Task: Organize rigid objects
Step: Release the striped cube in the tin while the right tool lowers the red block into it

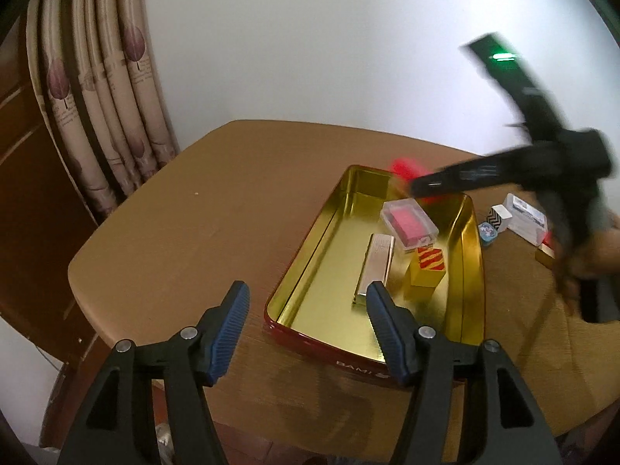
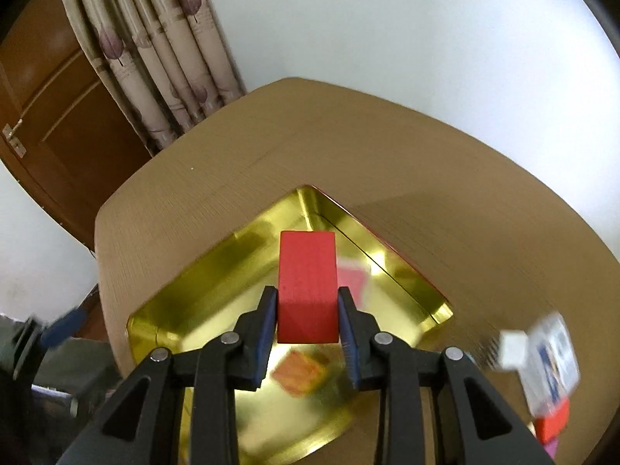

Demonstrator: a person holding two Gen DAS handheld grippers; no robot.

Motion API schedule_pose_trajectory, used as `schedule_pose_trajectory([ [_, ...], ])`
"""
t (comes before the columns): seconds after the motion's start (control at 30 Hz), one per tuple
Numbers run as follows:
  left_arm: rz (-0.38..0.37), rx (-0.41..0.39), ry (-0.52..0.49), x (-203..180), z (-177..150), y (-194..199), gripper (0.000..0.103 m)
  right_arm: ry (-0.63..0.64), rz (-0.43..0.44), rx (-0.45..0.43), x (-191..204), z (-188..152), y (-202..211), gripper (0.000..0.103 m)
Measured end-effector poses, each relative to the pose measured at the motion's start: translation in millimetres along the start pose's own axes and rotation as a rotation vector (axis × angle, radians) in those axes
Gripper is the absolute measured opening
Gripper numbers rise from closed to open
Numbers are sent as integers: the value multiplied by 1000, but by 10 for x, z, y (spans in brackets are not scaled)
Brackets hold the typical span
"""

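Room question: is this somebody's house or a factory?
Probably a house: leaf-print curtains hang beside a wooden door, and a wooden table holds a gold tin of small boxes.

Dim warm indoor light, glare off gold tin (image 1: 471,248), motion blur, fisheye edges; source unclear.

Black plastic left gripper (image 1: 308,310) arms, ribbed blue pads, silver pivot screws.
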State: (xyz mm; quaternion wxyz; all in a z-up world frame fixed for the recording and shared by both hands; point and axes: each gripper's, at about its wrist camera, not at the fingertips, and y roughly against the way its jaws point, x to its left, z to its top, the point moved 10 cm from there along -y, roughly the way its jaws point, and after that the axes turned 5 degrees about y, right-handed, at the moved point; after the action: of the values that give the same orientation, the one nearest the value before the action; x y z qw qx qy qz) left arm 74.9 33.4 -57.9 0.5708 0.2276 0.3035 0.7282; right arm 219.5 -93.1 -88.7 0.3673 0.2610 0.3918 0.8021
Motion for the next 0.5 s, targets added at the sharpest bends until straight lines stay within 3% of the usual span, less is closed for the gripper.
schedule_pose_trajectory([
  [0.27, -26, 28, 26, 78, -7, -88, 62, -19, -29, 85, 38, 243, -683, 30],
  [0.5, -31, 29, 44, 113, 10, -98, 62, -90, -38, 145, -6, 164, -990, 32],
])
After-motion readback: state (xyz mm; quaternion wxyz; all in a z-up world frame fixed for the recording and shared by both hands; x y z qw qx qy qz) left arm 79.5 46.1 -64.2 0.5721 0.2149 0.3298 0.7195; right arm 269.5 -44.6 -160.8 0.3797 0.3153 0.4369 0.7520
